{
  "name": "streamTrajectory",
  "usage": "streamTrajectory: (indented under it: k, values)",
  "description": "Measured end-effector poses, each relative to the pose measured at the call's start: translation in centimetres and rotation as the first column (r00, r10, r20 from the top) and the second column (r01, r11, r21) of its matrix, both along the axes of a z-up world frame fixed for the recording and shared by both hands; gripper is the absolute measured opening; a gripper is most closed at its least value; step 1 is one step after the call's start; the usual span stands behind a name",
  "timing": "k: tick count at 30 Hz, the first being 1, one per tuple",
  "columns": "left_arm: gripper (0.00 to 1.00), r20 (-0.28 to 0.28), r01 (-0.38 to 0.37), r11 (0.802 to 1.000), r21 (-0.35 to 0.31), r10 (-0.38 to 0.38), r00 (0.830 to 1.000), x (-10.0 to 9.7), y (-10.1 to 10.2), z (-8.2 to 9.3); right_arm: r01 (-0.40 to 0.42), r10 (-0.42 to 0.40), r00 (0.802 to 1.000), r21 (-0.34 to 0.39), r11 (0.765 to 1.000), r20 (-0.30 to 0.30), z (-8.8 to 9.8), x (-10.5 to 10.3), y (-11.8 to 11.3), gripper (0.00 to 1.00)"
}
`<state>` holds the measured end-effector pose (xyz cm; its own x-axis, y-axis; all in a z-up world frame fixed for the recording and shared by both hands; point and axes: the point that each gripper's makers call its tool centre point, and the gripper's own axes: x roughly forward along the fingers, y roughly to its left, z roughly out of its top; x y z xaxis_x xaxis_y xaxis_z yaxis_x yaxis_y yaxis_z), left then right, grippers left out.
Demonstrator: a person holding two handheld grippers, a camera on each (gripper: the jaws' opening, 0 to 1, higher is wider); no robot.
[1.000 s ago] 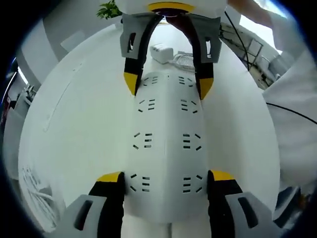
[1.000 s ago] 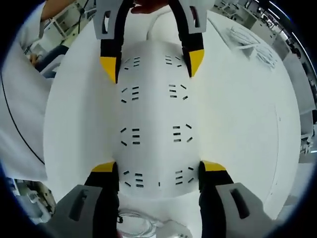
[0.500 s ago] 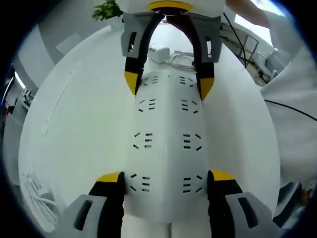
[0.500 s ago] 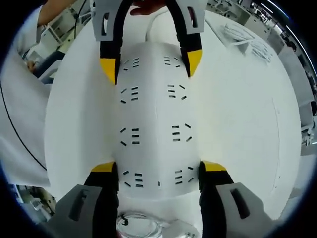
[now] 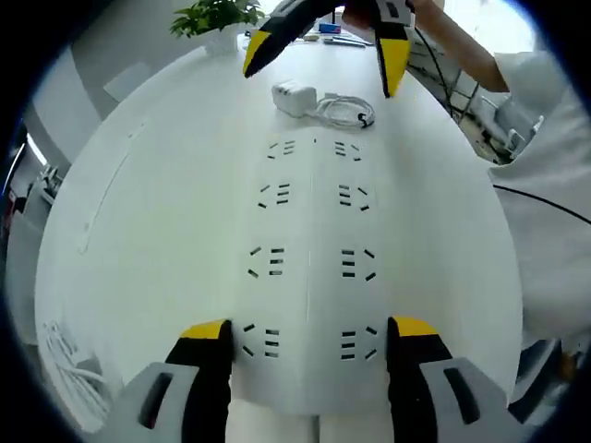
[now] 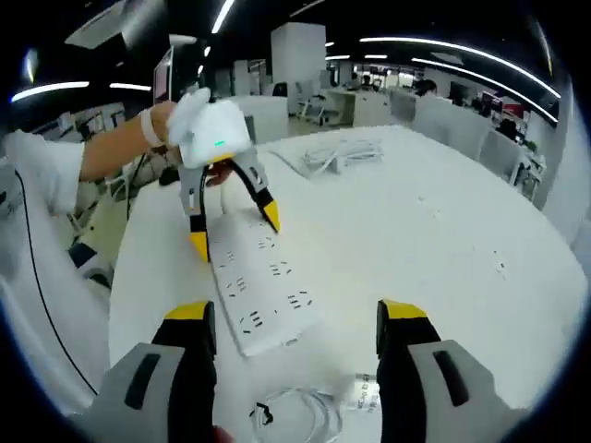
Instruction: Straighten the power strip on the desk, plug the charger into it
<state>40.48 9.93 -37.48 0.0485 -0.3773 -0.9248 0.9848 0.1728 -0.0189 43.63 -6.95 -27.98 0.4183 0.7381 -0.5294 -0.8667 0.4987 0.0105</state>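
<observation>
— What has changed since the earlier frames?

— Since half a second ago, the right gripper (image 6: 294, 318) has been lifted off the far end of the power strip (image 5: 309, 268) and drawn back; its yellow-tipped jaws are now spread wide and nothing is held between them. In the left gripper view it is seen raised above the far edge of the desk (image 5: 138, 231). The left gripper (image 5: 309, 337) has been kept in place: its jaws stand wide, one at each long side of the strip's near end, and whether the sides are touched cannot be told.

— How are the surface and the room described?

— A large white desk with a rounded edge is shown. An open-plan office with ceiling light strips, further desks and chairs is seen beyond it in the right gripper view. A potted plant (image 5: 214, 17) is placed at the far edge.

— Where are the task items located?

— The power strip is laid flat on the desk, with two rows of sockets facing up. The charger (image 5: 294, 97), a white block, is set just beyond the strip's far end, with its coiled white cable (image 5: 346, 113) beside it. A second bundle of white cable (image 6: 337, 155) is laid well apart on the desk.

— Is any writing legible?

— None can be read.
</observation>
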Motion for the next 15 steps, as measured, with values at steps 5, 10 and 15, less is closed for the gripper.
streamTrajectory:
  k: [5, 10, 15]
  values:
    - [0.69, 0.001, -0.002, 1.0, -0.001, 0.002, 1.0, -0.6, -0.3, 0.1, 0.2, -0.205, 0.978, 0.104, 0.974, 0.039, -1.8, 0.8, -5.0, 0.63]
    - [0.69, 0.0, -0.004, 1.0, 0.002, 0.004, 1.0, -0.6, -0.3, 0.0, 0.27, -0.278, 0.956, 0.088, 0.959, 0.094, -4.2, 2.3, -7.0, 0.61]
    - [0.69, -0.001, -0.008, 1.0, 0.0, 0.008, 1.0, -0.6, -0.3, 0.0, 0.26, -0.272, 0.955, 0.107, 0.96, 0.118, -5.5, 3.2, -6.3, 0.56]
